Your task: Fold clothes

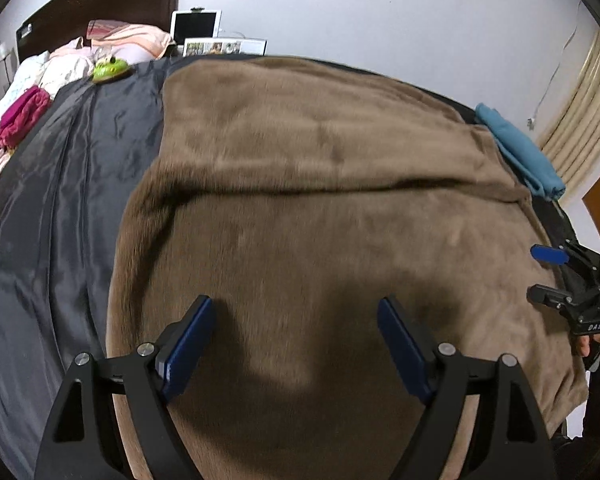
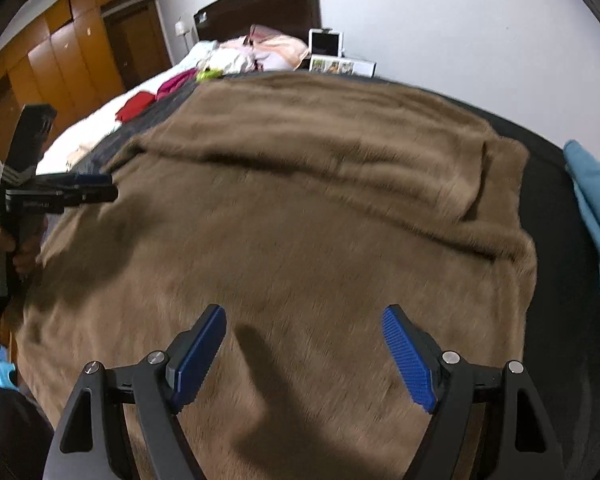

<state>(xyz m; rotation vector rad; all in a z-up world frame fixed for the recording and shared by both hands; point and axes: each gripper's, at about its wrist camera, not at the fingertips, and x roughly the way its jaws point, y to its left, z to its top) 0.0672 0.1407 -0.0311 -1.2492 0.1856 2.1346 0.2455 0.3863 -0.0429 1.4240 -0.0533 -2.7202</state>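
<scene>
The left hand-held gripper hangs with its blue fingers spread wide, grasping nothing, above the near part of the brown fleece garment; the right hand-held gripper is likewise released, fingers apart and free, over the same near stretch of the brown fleece garment, its shadow falling on the pile; the garment lies spread flat across the bed, on the dark grey cover, with one fold line running across its middle and the far half lying doubled over; just beside the garment's right edge lies a folded blue cloth, also seen at the right rim of the right wrist view; beyond the garment's far left corner sits a small green toy; farther off, past the garment toward the dark headboard, lie heaped pink and white bedclothes, a magenta cloth and a red cloth; behind the garment's far edge stands a white tablet against the wall.
</scene>
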